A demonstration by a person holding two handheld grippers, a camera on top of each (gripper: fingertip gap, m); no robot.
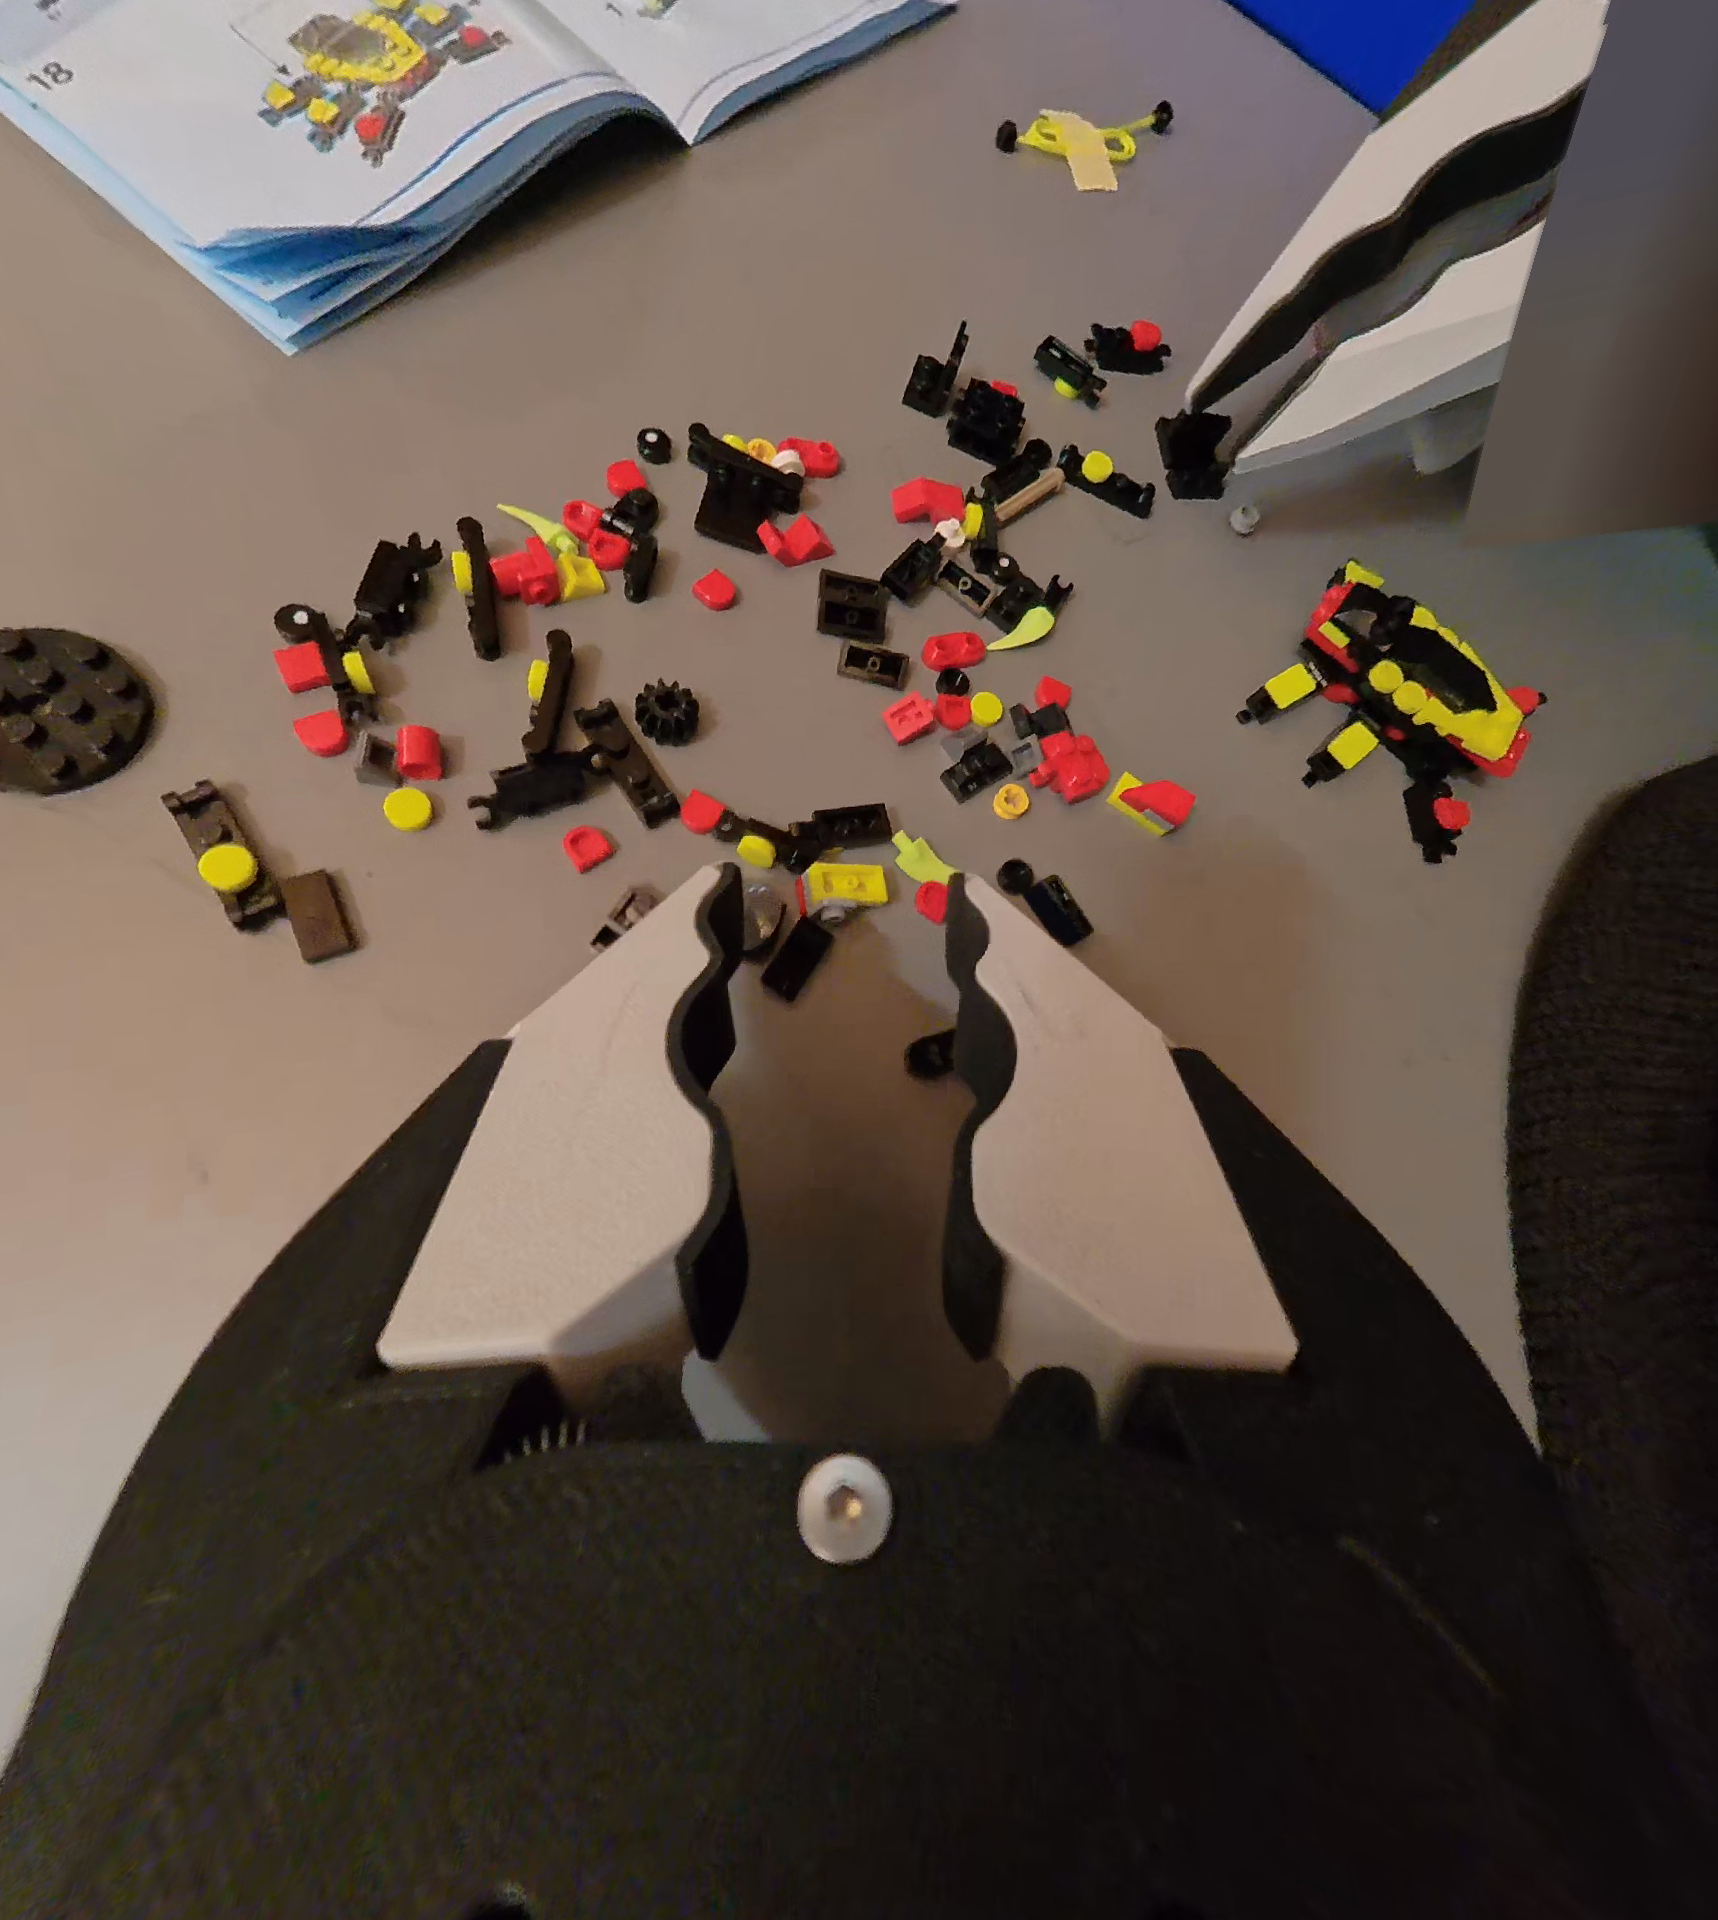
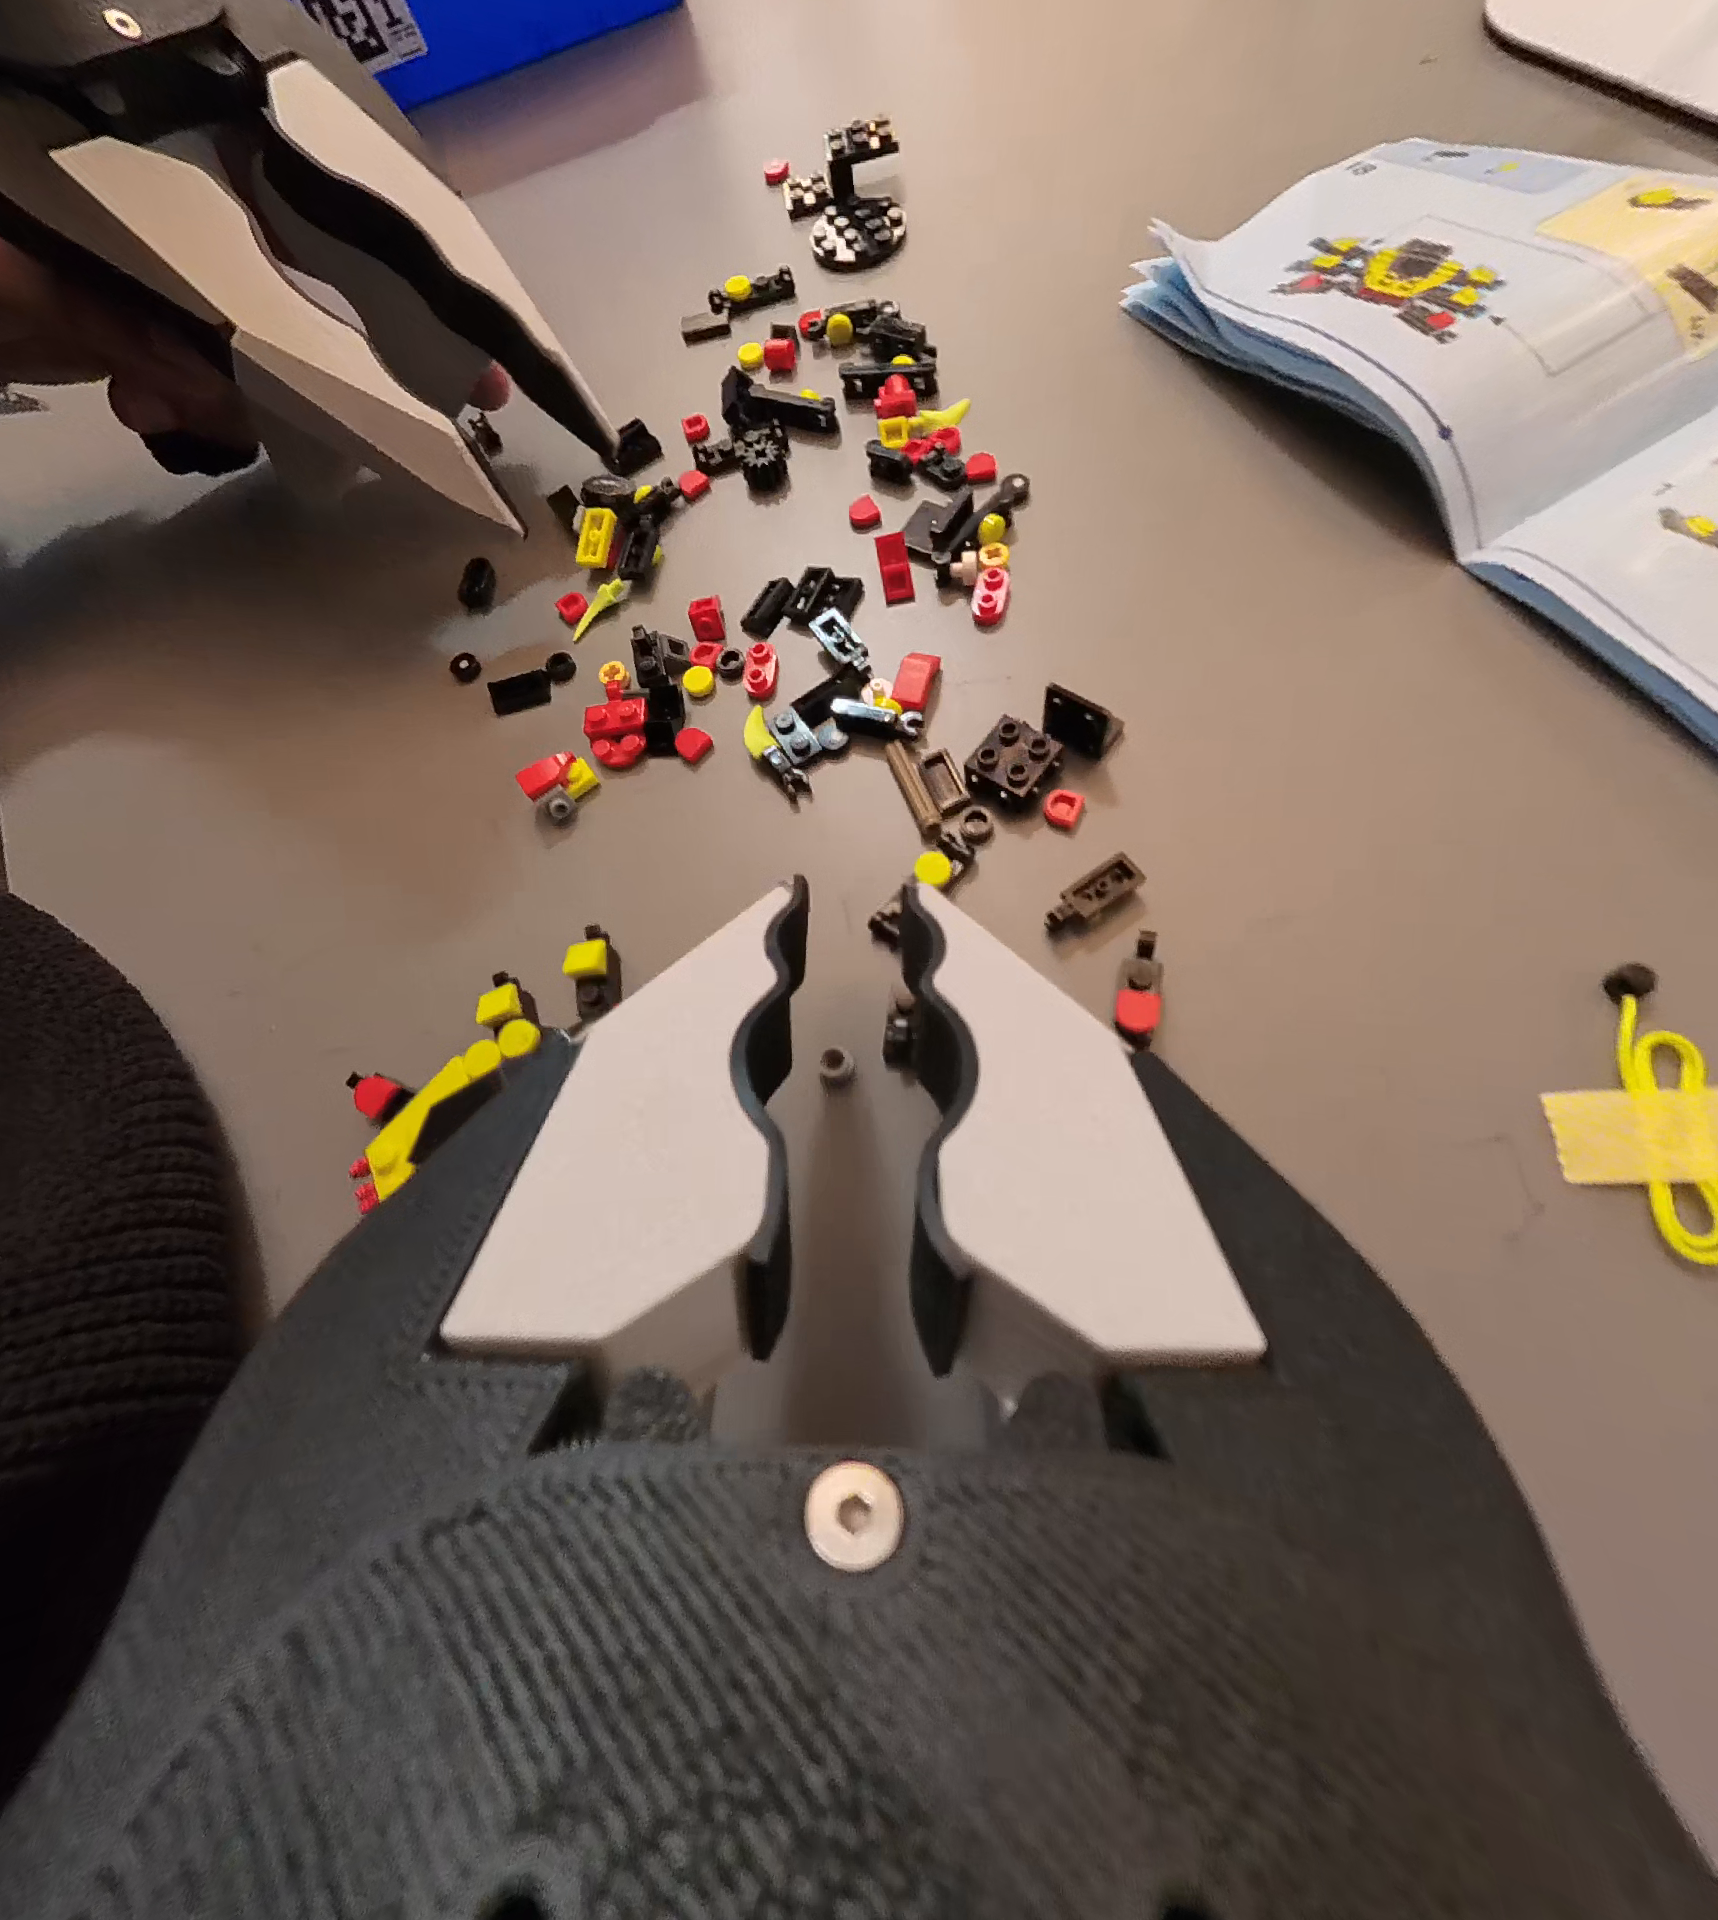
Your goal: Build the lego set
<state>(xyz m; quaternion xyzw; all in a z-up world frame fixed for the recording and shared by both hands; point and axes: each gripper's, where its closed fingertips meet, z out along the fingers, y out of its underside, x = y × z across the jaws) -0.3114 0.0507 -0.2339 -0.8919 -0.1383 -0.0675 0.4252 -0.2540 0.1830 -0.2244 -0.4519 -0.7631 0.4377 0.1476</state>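
**Left wrist view and right wrist view: both tongs empty over the loose bricks**

Containers. One blue plastic box point(image 2: 533, 42) stands at the far edge of the grey table point(image 2: 1354, 831). Only a corner of it shows and its contents cannot be seen. The bricks lie in no container. The scatter of small red, yellow and black lego pieces point(image 1: 730, 623) is spread loose on the table top.

Task items. The partly built black, red and yellow lego model point(image 1: 1395, 686) sits apart from the scatter, close to a dark knitted sleeve point(image 1: 1665, 1039). In the right wrist view it is half hidden beside the right tool's body. A round black studded plate point(image 1: 34, 707) lies on the opposite side of the scatter. The open pale-blue instruction booklet point(image 1: 315, 156) lies flat beyond the pieces. A coiled yellow cord under a strip of yellow tape point(image 2: 1665, 1143) lies by itself, away from the pile.

Tools. The left gripper point(image 1: 839, 894) is angled down at the near edge of the scatter. Its jaws stand moderately wide with nothing between them. A yellow plate and a black tile lie on the table just past the tips. A hand point(image 2: 3, 291) grasps its body from behind.

The right gripper point(image 2: 852, 896) is held low over the table with only a narrow gap and clamps nothing. A small grey round stud point(image 2: 834, 1065) lies on the table between its fingers. A small black brick point(image 1: 1193, 452) sits right at its tip; whether they touch cannot be told.
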